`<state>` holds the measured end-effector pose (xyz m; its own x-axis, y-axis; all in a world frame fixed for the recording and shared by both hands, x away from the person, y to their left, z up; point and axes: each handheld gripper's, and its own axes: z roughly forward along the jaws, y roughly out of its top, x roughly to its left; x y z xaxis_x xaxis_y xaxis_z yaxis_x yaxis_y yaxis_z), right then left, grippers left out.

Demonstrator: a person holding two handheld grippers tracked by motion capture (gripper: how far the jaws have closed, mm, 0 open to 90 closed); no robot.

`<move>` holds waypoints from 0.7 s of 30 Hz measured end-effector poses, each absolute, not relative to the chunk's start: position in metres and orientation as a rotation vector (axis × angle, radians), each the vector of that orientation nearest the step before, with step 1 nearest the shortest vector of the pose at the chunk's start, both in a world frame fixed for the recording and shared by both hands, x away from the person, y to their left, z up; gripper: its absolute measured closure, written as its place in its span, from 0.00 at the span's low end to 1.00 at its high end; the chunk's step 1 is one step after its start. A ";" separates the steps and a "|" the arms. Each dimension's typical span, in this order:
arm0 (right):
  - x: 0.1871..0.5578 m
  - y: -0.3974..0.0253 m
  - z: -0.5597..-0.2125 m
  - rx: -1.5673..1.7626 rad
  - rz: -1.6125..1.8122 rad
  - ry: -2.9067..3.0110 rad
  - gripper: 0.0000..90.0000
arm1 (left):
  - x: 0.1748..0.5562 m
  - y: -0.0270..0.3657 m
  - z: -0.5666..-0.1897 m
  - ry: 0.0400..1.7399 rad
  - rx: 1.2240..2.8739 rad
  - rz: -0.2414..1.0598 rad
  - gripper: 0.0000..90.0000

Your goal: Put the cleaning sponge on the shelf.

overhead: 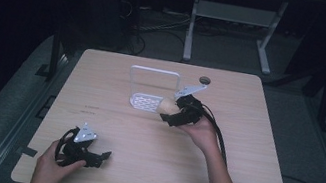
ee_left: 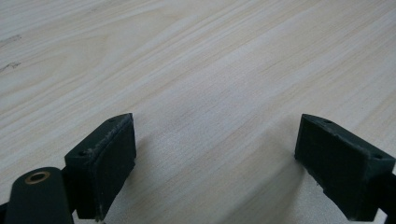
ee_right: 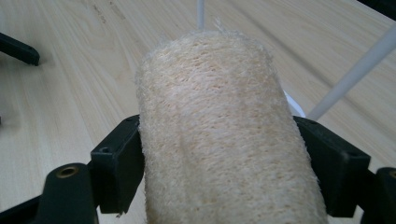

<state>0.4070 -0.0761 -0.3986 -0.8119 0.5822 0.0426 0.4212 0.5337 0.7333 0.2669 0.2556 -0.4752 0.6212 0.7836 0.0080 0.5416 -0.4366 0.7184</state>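
My right gripper's (ee_right: pixel 219 154) fingers (ee_right: pixel 116 163) press on both sides of a pale loofah roll (ee_right: pixel 219 130), closed snugly against its fibrous flanks. The roll's long axis runs along the fingers, its free end pointing away from me toward the white wire rack (overhead: pixel 152 89). In the high view the right gripper (overhead: pixel 175 113) sits near the middle of the worktop (overhead: pixel 242 151), with the loofah roll (overhead: pixel 167 105) pointing left, touching or just beside the rack's perforated base. My left gripper's (ee_left: pixel 215 158) fingers (ee_left: pixel 105 163) are spread wide with nothing between them, above bare wood grain. That left gripper (overhead: pixel 97 157) rests low at the near left part of the worktop, well apart from the rack.
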 end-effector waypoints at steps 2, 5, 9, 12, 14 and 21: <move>0.409 -0.072 -0.398 0.848 1.134 2.567 0.24 | 0.267 0.256 -0.475 1.036 2.148 0.448 0.13; 0.411 -0.068 -0.398 0.854 1.139 2.566 0.24 | 0.267 0.255 -0.475 1.038 2.145 0.446 0.13; 0.415 -0.060 -0.399 0.853 1.153 2.561 0.24 | 0.267 0.256 -0.475 1.036 2.149 0.446 0.13; 0.417 -0.056 -0.401 0.854 1.150 2.564 0.24 | 0.267 0.255 -0.475 1.036 2.147 0.448 0.13; 0.420 -0.050 -0.403 0.847 1.143 2.569 0.24 | 0.267 0.256 -0.475 1.035 2.148 0.446 0.13; 0.426 -0.038 -0.402 0.831 1.134 2.567 0.24 | 0.267 0.256 -0.475 1.036 2.149 0.446 0.13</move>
